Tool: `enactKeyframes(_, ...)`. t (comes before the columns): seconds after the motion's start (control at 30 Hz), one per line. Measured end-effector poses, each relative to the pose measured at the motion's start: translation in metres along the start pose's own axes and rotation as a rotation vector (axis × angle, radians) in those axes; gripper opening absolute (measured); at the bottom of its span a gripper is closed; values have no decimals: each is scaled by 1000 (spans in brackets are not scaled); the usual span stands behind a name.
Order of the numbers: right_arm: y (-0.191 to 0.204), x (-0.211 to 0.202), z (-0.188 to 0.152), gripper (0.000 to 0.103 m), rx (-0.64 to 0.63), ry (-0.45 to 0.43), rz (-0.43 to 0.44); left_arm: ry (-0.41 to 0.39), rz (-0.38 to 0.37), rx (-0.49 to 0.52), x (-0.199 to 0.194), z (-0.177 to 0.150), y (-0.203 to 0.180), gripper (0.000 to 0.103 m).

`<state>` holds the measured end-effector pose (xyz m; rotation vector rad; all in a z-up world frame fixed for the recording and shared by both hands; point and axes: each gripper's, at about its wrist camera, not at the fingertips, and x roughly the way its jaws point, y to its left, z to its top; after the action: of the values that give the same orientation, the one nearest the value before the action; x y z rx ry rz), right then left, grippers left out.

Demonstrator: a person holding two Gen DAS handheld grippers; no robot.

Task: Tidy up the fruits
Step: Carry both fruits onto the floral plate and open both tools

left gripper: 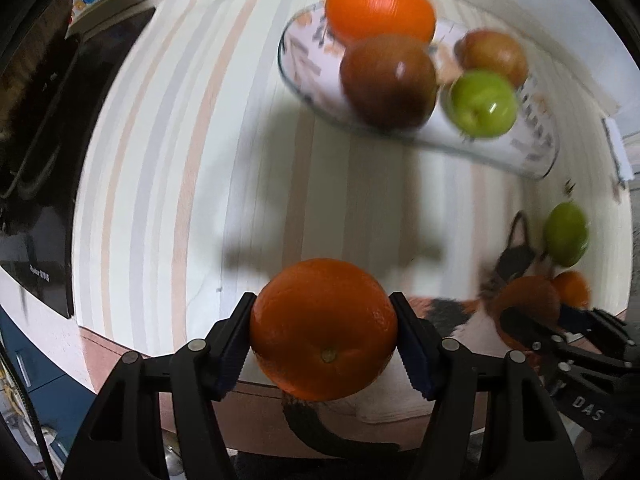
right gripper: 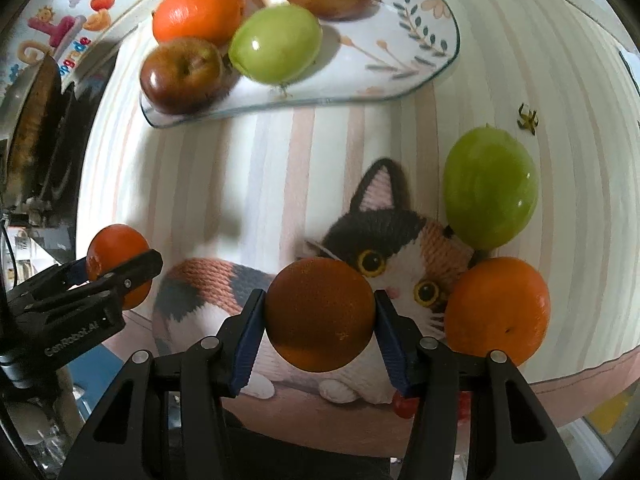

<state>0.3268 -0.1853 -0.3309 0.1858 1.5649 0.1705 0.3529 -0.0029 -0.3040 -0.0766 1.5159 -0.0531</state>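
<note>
My left gripper (left gripper: 323, 330) is shut on an orange (left gripper: 323, 328) above the table's near edge; it also shows in the right wrist view (right gripper: 120, 264). My right gripper (right gripper: 320, 316) is shut on another orange (right gripper: 320, 314) over the cat picture. A floral plate (right gripper: 400, 52) at the back holds an orange (right gripper: 198, 12), two red-brown apples (right gripper: 182, 74) and a green apple (right gripper: 276, 48). A green apple (right gripper: 490, 188) and an orange (right gripper: 498, 312) lie loose on the table to the right.
The table (right gripper: 240, 160) has a striped cloth with a calico cat picture (right gripper: 384, 240). A dark appliance (left gripper: 36, 140) stands at the left. The table's near edge runs just under both grippers.
</note>
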Motion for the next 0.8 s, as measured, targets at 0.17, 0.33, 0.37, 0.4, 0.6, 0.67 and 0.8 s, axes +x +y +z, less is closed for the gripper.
enactKeyframes(0.17,-1,-26,17,55,21,-58,49,-35,-91,-54,-32,29,9,63)
enactKeyframes(0.33,-10,-56,46,55,56,-133,84,-65,-138,-119,-49,75,26,64)
enactKeyframes(0.37,-13,-60,54,55,66,-145,86,-72,-139,-130,-50,87,30,64)
enactKeyframes(0.4,-16,-63,63,55,79,-156,85,-73,-144,-134,-49,95,33,64)
enactKeyframes(0.6,-34,-60,120,55,113,-179,32,-22,-196,-195,-22,144,50,64)
enactKeyframes(0.67,-38,-55,130,55,113,-178,20,-2,-210,-214,-12,150,53,64)
enactKeyframes(0.8,-42,-44,152,55,118,-167,7,36,-237,-241,3,158,53,64)
